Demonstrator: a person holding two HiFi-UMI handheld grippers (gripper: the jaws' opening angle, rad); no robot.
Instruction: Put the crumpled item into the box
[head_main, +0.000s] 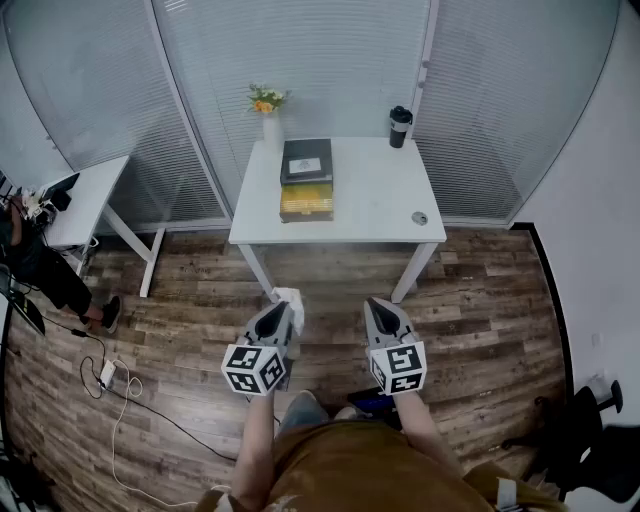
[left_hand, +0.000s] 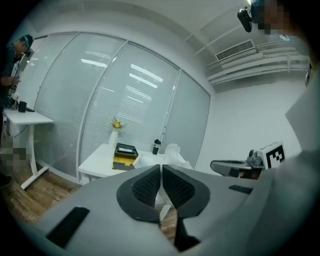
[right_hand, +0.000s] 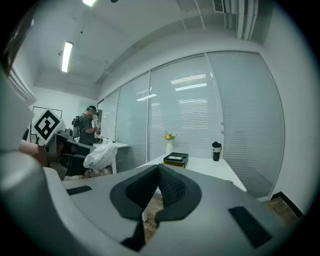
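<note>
The crumpled item (head_main: 291, 299) is a white plastic bag, and my left gripper (head_main: 283, 309) is shut on it, held over the wooden floor in front of the white table (head_main: 370, 215). From the left gripper view the bag (left_hand: 171, 155) bulges out beyond the closed pads. A black box (head_main: 306, 160) lies on top of a yellow box (head_main: 306, 202) on the table's left half; in the right gripper view the box (right_hand: 175, 159) lies ahead. My right gripper (head_main: 376, 304) is shut with nothing in it, level with the left one. The bag (right_hand: 101, 155) hangs to its left.
A white vase with flowers (head_main: 269, 112) stands at the table's back left corner, a black tumbler (head_main: 400, 126) at the back right. Glass partitions with blinds run behind. A second white desk (head_main: 85, 200) and a person (head_main: 45, 270) are at the left. A cable (head_main: 120, 400) lies on the floor.
</note>
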